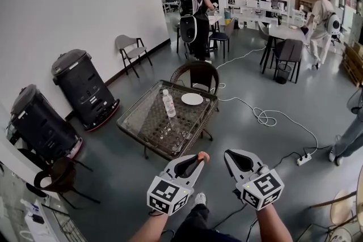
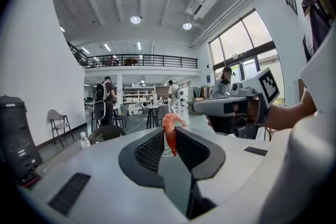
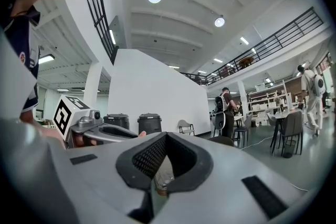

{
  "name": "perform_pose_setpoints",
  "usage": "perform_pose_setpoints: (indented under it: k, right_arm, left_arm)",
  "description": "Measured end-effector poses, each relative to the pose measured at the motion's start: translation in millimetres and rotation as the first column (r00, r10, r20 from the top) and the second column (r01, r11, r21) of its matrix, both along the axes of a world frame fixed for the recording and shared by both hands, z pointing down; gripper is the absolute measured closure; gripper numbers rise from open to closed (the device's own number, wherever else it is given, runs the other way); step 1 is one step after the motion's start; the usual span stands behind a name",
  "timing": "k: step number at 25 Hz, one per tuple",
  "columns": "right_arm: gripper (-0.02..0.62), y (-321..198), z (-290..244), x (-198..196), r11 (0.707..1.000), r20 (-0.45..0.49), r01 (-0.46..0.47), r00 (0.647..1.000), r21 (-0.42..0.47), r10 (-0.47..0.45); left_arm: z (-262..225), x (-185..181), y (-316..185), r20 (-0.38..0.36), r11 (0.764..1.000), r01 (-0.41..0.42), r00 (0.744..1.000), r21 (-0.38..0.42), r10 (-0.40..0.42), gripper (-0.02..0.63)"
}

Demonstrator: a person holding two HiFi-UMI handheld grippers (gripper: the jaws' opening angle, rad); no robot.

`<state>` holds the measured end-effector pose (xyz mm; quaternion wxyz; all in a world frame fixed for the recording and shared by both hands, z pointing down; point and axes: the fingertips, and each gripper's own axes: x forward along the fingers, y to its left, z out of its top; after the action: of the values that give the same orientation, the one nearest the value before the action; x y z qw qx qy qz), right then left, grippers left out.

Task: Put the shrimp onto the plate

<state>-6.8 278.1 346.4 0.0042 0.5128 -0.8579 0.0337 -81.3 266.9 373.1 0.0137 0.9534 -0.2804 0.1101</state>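
My left gripper [image 1: 198, 161] is shut on an orange shrimp [image 1: 203, 156], whose curled body sticks up out of the jaw tips in the left gripper view [image 2: 169, 131]. Both grippers hover over the floor, well short of the table. My right gripper [image 1: 228, 156] floats beside the left one, shut with nothing held [image 3: 165, 136]. The white plate [image 1: 191, 98] lies on the far right part of a glass-topped wicker table [image 1: 142, 122], with nothing on it.
A clear water bottle [image 1: 169, 103] stands on the table next to the plate. A wicker chair [image 1: 196, 72] sits behind the table. Two black bins [image 1: 82, 88] stand by the left wall. A cable and power strip [image 1: 303, 159] lie on the floor at right. People stand further back.
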Motion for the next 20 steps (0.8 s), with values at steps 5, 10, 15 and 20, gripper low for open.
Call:
perform_pose_setpoints:
  k: [5,10,15,20]
  right_arm:
    - [0.591,-38,6,8,1.000,-0.004,0.004,1.000,-0.012,-0.004]
    - [0.591,-84,12,14,1.000,-0.013,0.003,1.000,-0.027,-0.003]
    - [0.591,-136,16,13,0.999,-0.025,0.004,1.000,-0.042,-0.005]
    - [0.591,-190,17,13,0.999,-0.037,0.002,0.999,-0.053,-0.004]
  left_arm:
    - [8,10,-38,-0.003,1.000,-0.005,1.000,-0.017,0.005,0.535]
    - [13,16,-85,-0.011,1.000,-0.005,1.000,-0.031,0.005,0.535]
    - [19,17,-136,-0.017,0.999,-0.008,1.000,-0.042,0.007,0.535]
    - [23,18,-188,-0.016,0.999,-0.017,1.000,-0.049,0.016,0.535]
